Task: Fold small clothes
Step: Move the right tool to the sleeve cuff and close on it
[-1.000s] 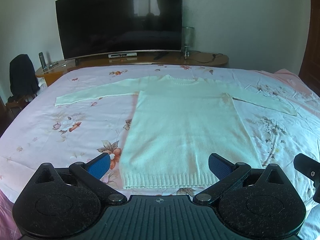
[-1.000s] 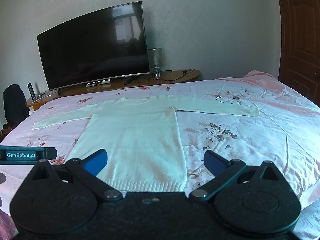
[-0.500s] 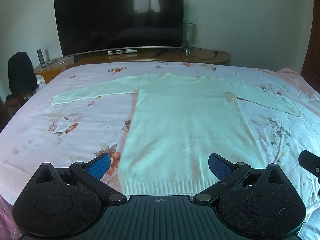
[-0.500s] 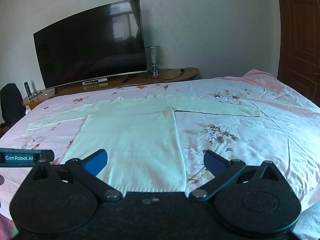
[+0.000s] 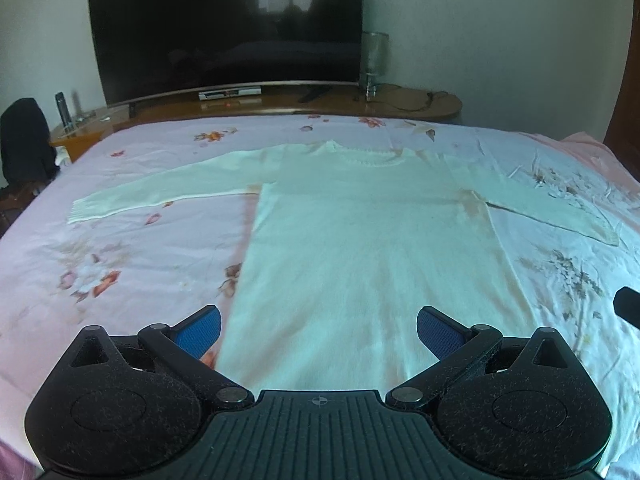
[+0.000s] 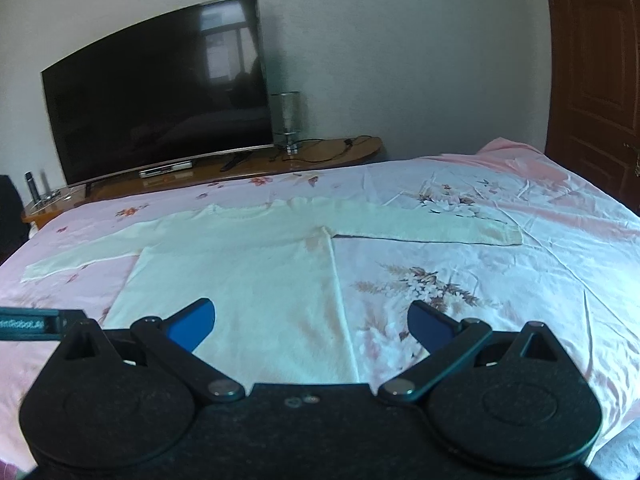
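Over the near edge of the bed, both hand-held black two-finger grippers hang with their blue-padded fingers spread wide and nothing between them: the left gripper [image 5: 318, 326] above the hem, the right gripper [image 6: 312, 322] above the garment's right side seam. Beneath them the pale cream long-sleeved knitted sweater [image 5: 368, 248] lies flat and face up on the pink floral bedsheet [image 5: 120, 248], hem toward the near edge, neckline toward the far edge, both sleeves stretched out sideways. To fold it well, I would pinch each sleeve near its cuff, lay it across the body, and keep the knit from dragging and bunching. Beyond the far edge a large dark curved television [image 5: 224, 28] stands on a long wooden stand [image 5: 400, 100].
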`<action>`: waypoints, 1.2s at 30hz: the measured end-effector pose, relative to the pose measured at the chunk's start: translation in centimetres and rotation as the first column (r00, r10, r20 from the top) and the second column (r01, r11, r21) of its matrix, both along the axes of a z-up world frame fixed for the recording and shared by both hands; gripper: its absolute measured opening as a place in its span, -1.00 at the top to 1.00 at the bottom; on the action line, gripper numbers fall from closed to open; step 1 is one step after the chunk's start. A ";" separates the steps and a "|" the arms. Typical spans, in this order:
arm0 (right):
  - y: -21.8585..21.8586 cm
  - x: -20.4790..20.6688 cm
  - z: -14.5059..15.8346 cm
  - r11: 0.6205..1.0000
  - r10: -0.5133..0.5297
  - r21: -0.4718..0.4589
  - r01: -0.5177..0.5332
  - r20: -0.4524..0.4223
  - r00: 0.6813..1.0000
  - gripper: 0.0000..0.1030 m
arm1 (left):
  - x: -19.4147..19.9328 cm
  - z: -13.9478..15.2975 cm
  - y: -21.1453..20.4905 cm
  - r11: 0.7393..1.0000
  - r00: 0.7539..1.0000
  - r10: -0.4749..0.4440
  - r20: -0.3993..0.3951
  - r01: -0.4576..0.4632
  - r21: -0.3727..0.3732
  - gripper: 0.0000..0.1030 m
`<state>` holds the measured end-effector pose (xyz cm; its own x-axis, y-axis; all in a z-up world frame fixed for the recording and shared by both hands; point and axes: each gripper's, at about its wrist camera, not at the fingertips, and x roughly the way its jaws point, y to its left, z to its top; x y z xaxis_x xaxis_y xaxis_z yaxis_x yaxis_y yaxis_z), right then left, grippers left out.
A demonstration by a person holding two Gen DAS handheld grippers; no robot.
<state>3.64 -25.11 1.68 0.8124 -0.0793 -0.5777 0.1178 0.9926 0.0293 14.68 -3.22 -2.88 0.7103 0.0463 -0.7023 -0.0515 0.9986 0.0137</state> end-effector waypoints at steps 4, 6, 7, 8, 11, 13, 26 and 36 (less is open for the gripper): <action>-1.4 3.3 -1.1 1.000 -0.026 0.003 0.026 -0.017 1.000 -0.99 | 4.1 -1.0 -0.8 1.000 1.000 -0.004 -0.019 0.004 -0.002 -1.00; -2.3 5.1 -1.5 0.999 -0.036 0.006 0.036 -0.024 0.999 -0.99 | 6.3 -1.5 -1.4 1.000 1.000 -0.004 -0.028 0.004 0.001 -1.00; -2.7 6.1 -1.8 0.999 -0.043 0.000 0.043 -0.028 0.999 -0.98 | 7.4 -1.7 -1.7 1.000 0.999 -0.004 -0.032 0.004 0.004 -1.00; -3.2 7.3 -2.1 0.999 -0.050 -0.001 0.050 -0.036 0.998 -0.98 | 8.6 -2.0 -2.2 1.000 0.999 -0.003 -0.036 0.003 0.009 -1.00; -5.0 10.2 -3.1 0.998 -0.067 0.017 0.068 -0.060 0.996 -0.90 | 11.6 -2.6 -3.4 1.000 0.999 0.004 -0.042 -0.003 0.021 -1.00; -6.3 12.1 -3.8 0.996 -0.084 0.026 0.086 -0.079 0.993 -0.88 | 13.6 -3.1 -4.1 1.000 0.999 0.008 -0.050 -0.007 0.024 -1.00; -14.7 22.1 -8.6 0.980 -0.181 0.044 0.193 -0.197 0.964 -0.57 | 25.1 -7.2 -9.0 1.000 0.994 -0.016 -0.106 0.018 0.017 -1.00; -22.5 24.9 -12.8 0.930 -0.334 0.050 0.363 -0.297 0.895 -0.44 | 30.7 -11.0 -11.0 0.999 0.989 -0.002 -0.150 0.008 0.040 -1.00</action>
